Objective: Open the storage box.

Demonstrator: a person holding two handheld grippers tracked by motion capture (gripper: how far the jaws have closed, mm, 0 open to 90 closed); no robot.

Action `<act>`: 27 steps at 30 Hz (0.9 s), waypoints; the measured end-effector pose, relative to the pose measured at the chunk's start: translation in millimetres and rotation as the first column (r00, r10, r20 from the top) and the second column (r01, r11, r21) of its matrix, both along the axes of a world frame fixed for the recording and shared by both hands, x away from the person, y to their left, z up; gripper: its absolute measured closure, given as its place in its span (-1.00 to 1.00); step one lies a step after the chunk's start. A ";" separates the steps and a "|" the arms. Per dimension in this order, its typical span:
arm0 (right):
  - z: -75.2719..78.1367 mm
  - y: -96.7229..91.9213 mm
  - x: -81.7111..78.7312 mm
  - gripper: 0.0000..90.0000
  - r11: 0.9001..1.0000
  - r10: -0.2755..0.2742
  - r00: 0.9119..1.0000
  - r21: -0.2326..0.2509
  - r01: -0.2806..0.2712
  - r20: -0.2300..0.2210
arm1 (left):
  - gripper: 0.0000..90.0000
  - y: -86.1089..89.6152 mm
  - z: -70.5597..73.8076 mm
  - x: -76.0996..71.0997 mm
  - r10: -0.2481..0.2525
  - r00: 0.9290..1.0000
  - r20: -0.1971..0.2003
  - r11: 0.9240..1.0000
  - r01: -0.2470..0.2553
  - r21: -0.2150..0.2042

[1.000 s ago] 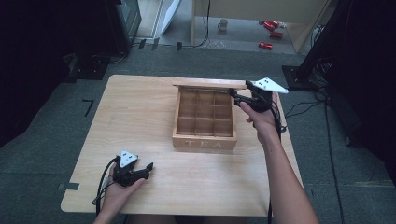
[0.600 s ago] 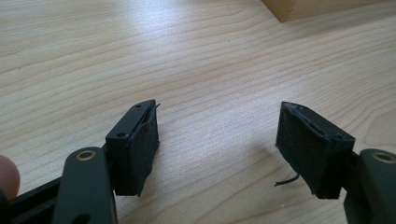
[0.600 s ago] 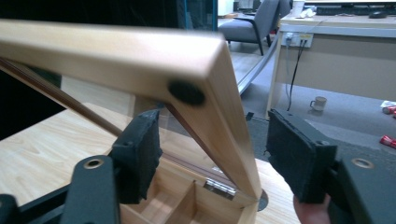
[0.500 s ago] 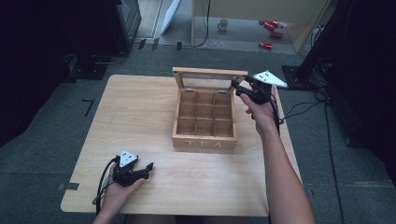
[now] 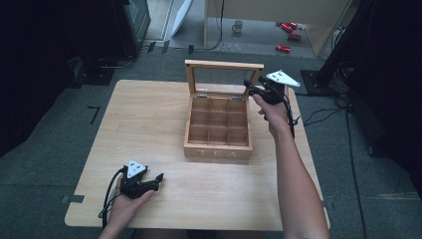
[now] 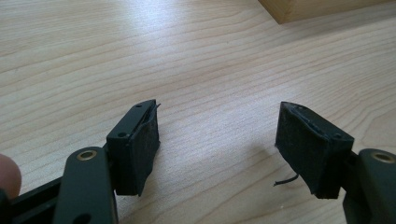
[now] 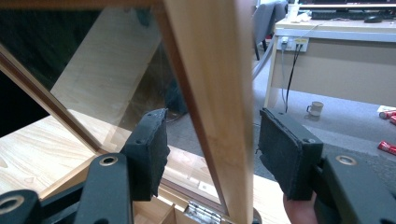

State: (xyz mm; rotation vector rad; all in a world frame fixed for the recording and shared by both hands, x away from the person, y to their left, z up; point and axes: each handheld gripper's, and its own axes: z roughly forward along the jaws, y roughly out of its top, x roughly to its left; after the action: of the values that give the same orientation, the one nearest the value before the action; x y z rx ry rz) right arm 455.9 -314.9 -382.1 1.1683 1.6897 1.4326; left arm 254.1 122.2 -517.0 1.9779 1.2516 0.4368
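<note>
Right gripper view: right gripper straddles lid | hinge visible

- Grey carpet floor surrounds the light wooden tabletop.
- Far off stands a pale desk, with a mug and red items on the floor.
- Black cables trail right.

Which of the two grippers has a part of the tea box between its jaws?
The right gripper: its open jaws straddle the side rail of the raised glass lid. The left gripper lies near the table's front edge, apart from the tea box, with nothing between its jaws.
</note>
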 end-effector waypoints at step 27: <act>-16.1 0.8 49.8 0.48 0.991 -0.131 0.990 -0.005 0.131 -0.054 | -0.29 -1.9 -0.2 1.0 -0.004 1.000 0.005 1.000 0.004 0.008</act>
State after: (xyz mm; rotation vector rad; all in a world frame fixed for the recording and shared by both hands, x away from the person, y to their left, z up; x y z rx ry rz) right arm 505.7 -314.0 -398.2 1.3031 1.6179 1.3295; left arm 255.2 120.4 -517.3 1.9847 1.2439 0.4452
